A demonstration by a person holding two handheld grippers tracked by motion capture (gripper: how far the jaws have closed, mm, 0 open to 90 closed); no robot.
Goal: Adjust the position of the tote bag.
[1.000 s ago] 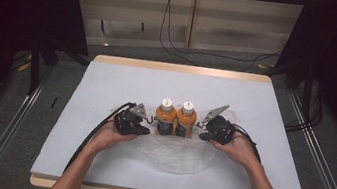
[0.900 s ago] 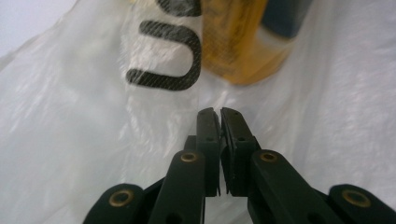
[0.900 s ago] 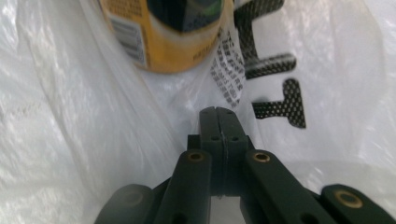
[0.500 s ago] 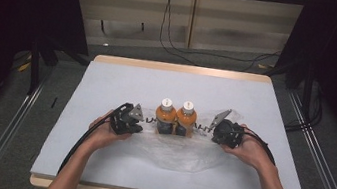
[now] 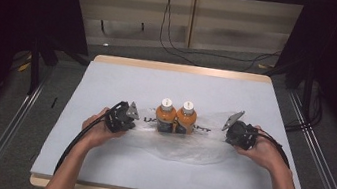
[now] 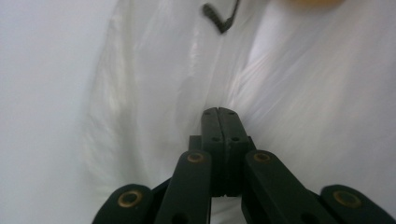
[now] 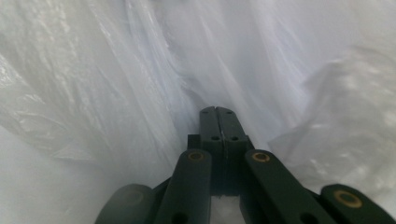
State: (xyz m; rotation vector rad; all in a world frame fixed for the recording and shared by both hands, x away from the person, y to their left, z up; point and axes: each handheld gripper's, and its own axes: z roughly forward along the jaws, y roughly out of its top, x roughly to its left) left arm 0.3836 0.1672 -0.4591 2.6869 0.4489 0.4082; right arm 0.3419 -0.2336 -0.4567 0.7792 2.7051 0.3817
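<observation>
High view: two bottles (image 5: 176,117) of orange liquid with white caps stand upright, side by side and touching, near the middle of the table (image 5: 109,73). They sit inside a clear plastic bag (image 5: 184,147) that lies spread across the table around and in front of them. The left gripper (image 5: 125,118) is at the bag's left edge, the right gripper (image 5: 236,130) at its right edge; the bottles lie between the two. A cable trails back from each along the forearm.

Left gripper view: jaws pressed fully together, thin bag (image 6: 187,70) film pinched at the tips. Dark print on the film above; an orange patch at the top edge.

Right gripper view: jaws likewise closed tight, nipping a fold of the bag (image 7: 116,70); crumpled film all around.
</observation>
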